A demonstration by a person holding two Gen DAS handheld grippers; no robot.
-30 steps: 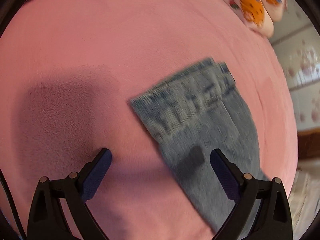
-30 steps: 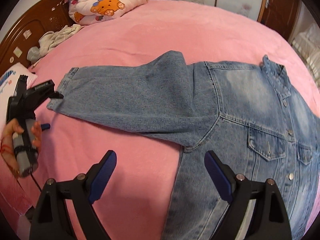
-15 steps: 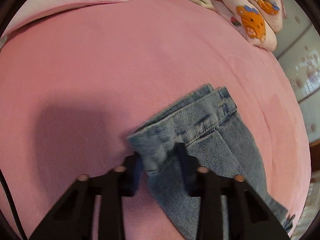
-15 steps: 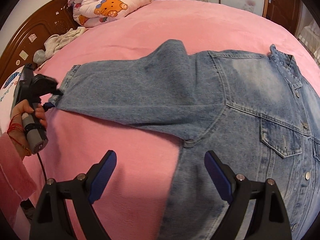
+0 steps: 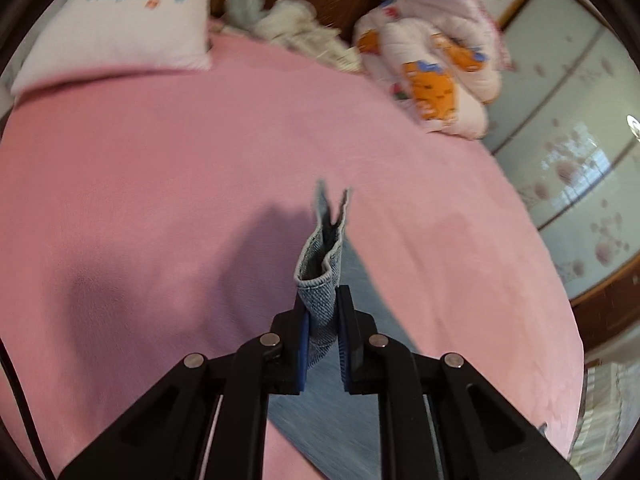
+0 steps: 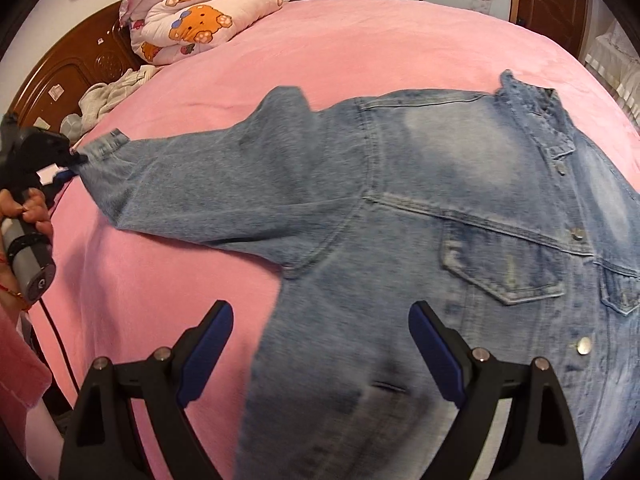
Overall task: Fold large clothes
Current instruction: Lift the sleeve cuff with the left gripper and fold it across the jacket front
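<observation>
A blue denim jacket (image 6: 420, 216) lies front-up on a pink bed (image 6: 360, 48), collar to the right, one sleeve stretched out to the left. My left gripper (image 5: 323, 312) is shut on the sleeve cuff (image 5: 322, 264) and holds it lifted off the bed; it also shows at the left of the right wrist view (image 6: 76, 158), pinching the cuff (image 6: 106, 146). My right gripper (image 6: 320, 344) is open and empty, hovering over the jacket's lower side near the armpit.
A folded pink quilt with orange bears (image 6: 200, 20) lies at the head of the bed, beside a heap of pale clothes (image 6: 108, 100) and a white pillow (image 5: 116, 28). A wooden headboard (image 6: 68, 76) and wardrobe doors (image 5: 568, 120) border the bed.
My left gripper has shut on the sleeve cuff and lifted it off the bed. My right gripper has stayed open and moved closer over the jacket.
</observation>
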